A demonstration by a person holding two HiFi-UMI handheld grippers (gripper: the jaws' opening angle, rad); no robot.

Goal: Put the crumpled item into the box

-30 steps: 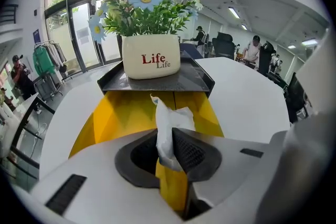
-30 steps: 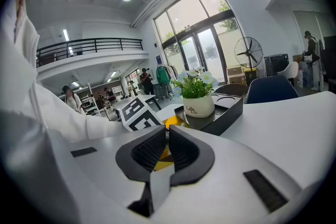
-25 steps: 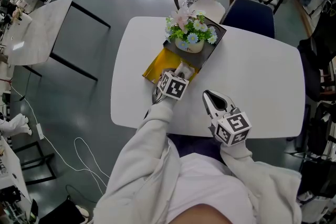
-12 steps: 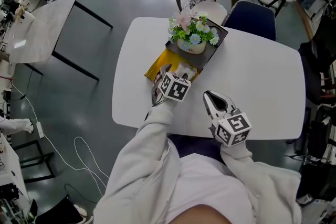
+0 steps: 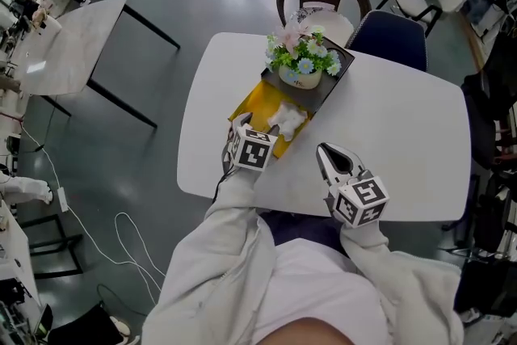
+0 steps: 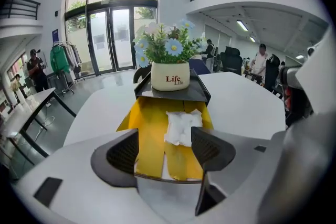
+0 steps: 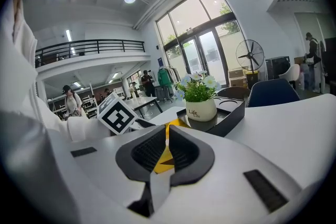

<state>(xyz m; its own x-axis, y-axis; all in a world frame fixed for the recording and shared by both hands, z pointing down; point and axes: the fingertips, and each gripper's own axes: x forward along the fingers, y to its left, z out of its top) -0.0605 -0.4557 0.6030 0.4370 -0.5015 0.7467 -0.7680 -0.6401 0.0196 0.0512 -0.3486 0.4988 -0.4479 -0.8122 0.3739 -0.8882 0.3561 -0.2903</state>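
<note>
Crumpled item (image 6: pixel 181 127) lies inside the yellow box (image 6: pixel 148 136), near the flower pot (image 6: pixel 169 76). Likely light, soft and compressible; best pinched on a raised fold. Long axis runs loosely along the box, toward the pot. Left gripper (image 6: pixel 165 152) jaws have just been opening: spread wide, empty. Right gripper (image 7: pixel 167 149) jaws are pressed together, empty.

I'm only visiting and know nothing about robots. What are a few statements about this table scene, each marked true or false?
1. The crumpled white item lies inside the yellow box. True.
2. The left gripper is clamped on the crumpled white item. False: its jaws have just opened and hold nothing; the item lies beyond them.
3. The flower pot stands on a dark tray. True.
4. The right gripper reaches into the yellow box. False: it is apart from the box, over the white table.
</note>
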